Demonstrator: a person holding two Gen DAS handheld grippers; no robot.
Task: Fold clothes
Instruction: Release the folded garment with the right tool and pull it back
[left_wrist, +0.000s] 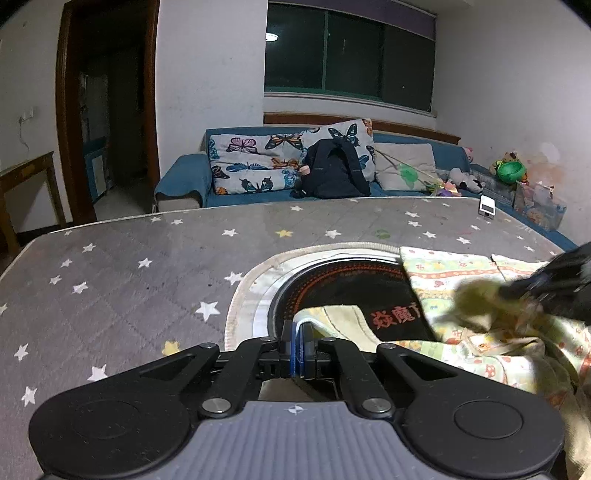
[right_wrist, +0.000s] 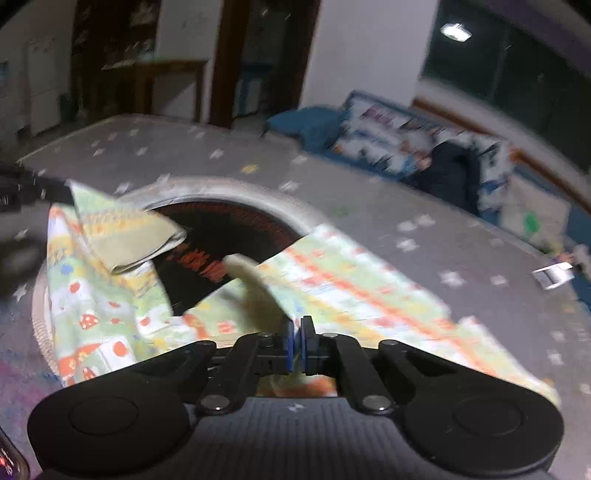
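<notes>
You have both jaws shut on the cloth (right_wrist: 351, 280); the left gripper (left_wrist: 298, 334) pinches a hem low in the frame; the right gripper (right_wrist: 297, 328) pinches a beige edge; it lies crumpled on the starry surface (left_wrist: 129, 266); the folding looks barely begun.

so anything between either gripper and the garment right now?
Nothing visible. Both are already on it: the left gripper is closed on a pale edge of the patterned garment, and the right gripper is pinched on another pale edge. The cloth drapes over the round black cooktop set in the table.
</notes>
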